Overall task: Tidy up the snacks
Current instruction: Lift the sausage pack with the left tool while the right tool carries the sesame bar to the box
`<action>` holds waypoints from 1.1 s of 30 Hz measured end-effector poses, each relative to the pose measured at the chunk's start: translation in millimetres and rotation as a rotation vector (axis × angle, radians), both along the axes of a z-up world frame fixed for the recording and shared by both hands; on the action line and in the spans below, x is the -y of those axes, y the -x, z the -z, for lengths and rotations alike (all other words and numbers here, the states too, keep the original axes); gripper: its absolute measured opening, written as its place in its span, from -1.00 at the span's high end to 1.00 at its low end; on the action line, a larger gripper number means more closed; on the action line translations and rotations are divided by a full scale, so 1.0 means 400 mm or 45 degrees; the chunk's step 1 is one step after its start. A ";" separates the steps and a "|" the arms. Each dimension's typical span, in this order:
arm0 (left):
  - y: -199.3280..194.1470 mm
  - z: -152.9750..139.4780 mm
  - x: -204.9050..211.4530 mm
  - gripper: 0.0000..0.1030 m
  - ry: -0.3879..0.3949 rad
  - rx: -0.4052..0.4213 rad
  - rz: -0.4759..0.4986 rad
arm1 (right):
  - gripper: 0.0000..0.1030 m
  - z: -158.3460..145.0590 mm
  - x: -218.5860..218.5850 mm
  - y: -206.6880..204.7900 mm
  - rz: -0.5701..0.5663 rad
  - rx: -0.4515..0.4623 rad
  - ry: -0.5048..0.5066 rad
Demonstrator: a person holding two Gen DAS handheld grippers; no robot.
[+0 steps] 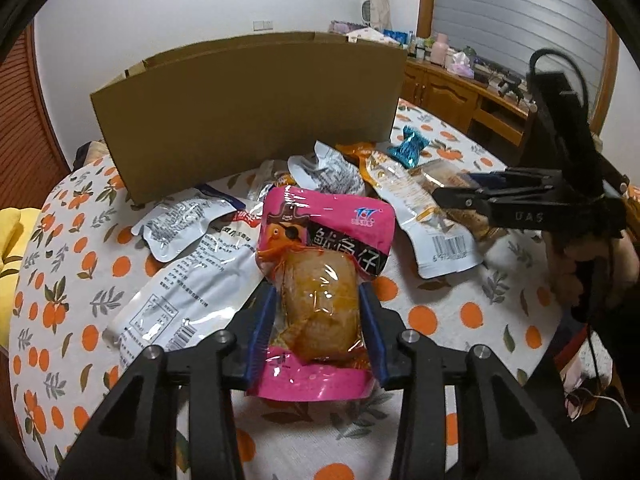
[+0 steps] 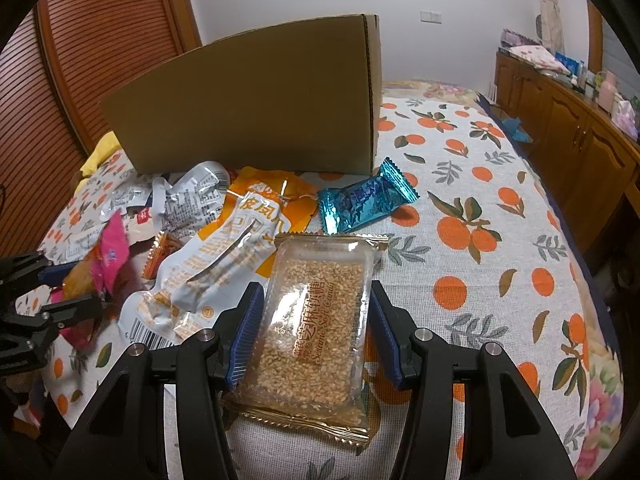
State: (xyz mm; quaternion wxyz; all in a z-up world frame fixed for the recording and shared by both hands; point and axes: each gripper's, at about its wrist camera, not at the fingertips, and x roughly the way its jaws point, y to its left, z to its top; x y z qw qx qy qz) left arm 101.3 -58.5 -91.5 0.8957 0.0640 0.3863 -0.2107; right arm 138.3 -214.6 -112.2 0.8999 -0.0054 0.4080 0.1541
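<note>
A pink snack pack (image 1: 328, 220) with a brown lump inside sits between the blue pads of my left gripper (image 1: 318, 292), which is shut on it. The right wrist view shows that pack (image 2: 110, 252) at the far left, in the left gripper (image 2: 64, 284). My right gripper (image 2: 316, 288) is shut on a clear sesame candy pack (image 2: 316, 320) with gold edges. From the left wrist it appears at the right (image 1: 452, 188), holding the brown pack. Behind the snack pile stands an open cardboard box (image 1: 248, 112) (image 2: 248, 100).
Loose on the orange-print tablecloth (image 2: 480, 240) lie a blue foil candy (image 2: 364, 200), an orange-and-white pack (image 2: 224, 264) and silver packs (image 1: 188, 280). A wooden sideboard (image 2: 580, 132) with clutter runs along the right wall. A yellow cloth (image 1: 16, 240) lies at the left.
</note>
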 end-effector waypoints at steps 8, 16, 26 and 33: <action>0.016 -0.022 -0.001 0.21 0.025 0.023 -0.012 | 0.05 -0.004 -0.007 0.000 -0.005 -0.019 0.043; 0.022 -0.044 -0.014 0.21 0.048 0.042 -0.029 | 0.16 -0.023 -0.004 0.022 -0.041 -0.040 0.092; 0.007 -0.105 -0.033 0.21 0.062 0.097 -0.044 | 0.16 -0.109 -0.008 0.037 -0.050 0.047 0.074; -0.014 -0.157 -0.055 0.21 0.067 0.147 -0.060 | 0.15 -0.180 -0.038 0.047 -0.090 0.119 0.076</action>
